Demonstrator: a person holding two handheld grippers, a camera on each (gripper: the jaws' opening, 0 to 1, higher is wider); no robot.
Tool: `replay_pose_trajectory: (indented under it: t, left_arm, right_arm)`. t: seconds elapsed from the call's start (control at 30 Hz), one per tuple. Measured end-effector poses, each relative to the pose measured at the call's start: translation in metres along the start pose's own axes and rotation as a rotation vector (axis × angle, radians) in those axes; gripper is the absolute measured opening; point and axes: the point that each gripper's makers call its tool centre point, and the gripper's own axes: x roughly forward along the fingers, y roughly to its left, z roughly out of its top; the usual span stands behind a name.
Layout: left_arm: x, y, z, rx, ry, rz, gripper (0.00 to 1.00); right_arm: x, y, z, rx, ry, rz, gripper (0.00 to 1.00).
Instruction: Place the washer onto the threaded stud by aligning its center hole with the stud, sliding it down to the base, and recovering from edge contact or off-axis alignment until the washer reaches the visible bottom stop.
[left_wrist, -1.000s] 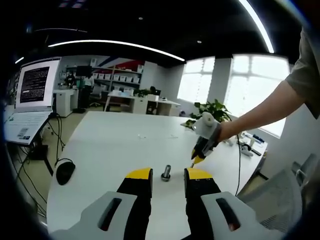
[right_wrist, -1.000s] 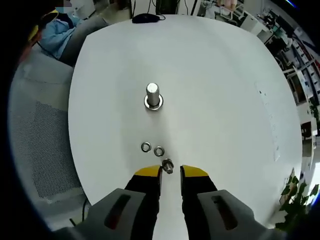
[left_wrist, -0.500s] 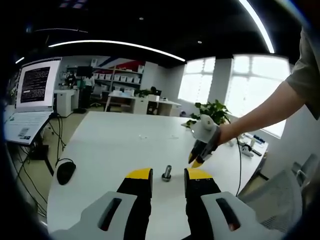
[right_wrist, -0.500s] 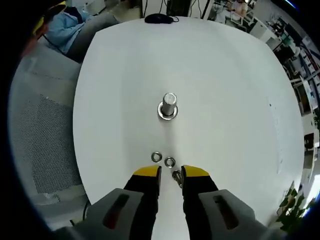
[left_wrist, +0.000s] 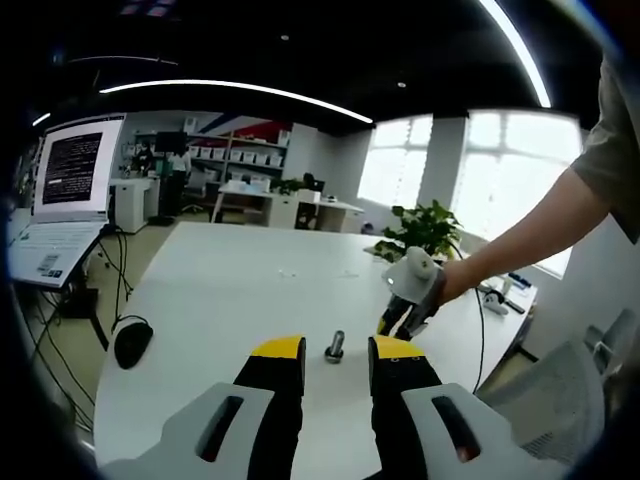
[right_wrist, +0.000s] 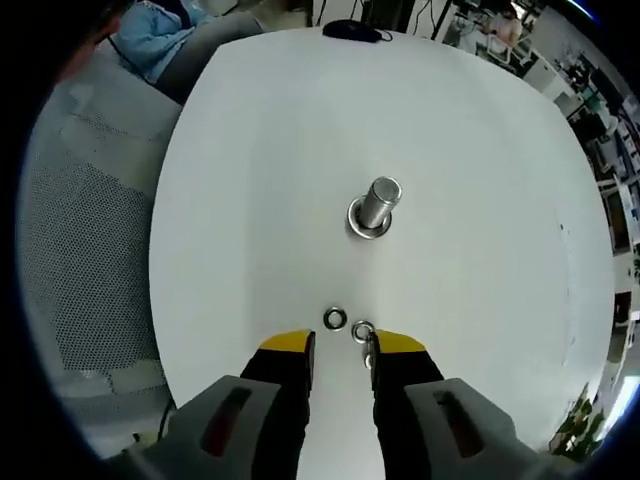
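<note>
The right gripper (right_wrist: 340, 345), jaws apart and clamped on nothing, has dropped back toward the white table (right_wrist: 250, 150) over the last second, the threaded stud (right_wrist: 376, 204) sliding from 12 o'clock to about 1 o'clock of its tips; judged from this, pickup is not yet made. Two washers (right_wrist: 334, 319) lie flat just ahead of the tips, a third piece (right_wrist: 369, 355) against the right jaw's inner face. The left gripper (left_wrist: 336, 348) waits, jaws apart, the stud between them.

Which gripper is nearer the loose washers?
Right. The right gripper hovers just over the two washers on the table. The left gripper sits on the far side of the stud from them.
</note>
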Motion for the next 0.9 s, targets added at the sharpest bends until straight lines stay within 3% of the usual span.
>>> replay_pose_trajectory:
  t: [0.4, 0.63, 0.9]
  left_arm:
    - [0.000, 0.001, -0.001, 0.000, 0.006, 0.004, 0.23]
    - [0.000, 0.001, -0.001, -0.001, 0.006, 0.005, 0.22]
    - [0.000, 0.003, -0.002, 0.000, 0.007, 0.010, 0.22]
  right_arm:
    - [0.023, 0.012, -0.006, 0.047, 0.027, 0.026, 0.23]
    - [0.031, 0.006, -0.009, 0.156, 0.023, 0.017, 0.23]
    - [0.036, 0.009, -0.010, 0.186, 0.020, 0.013, 0.20]
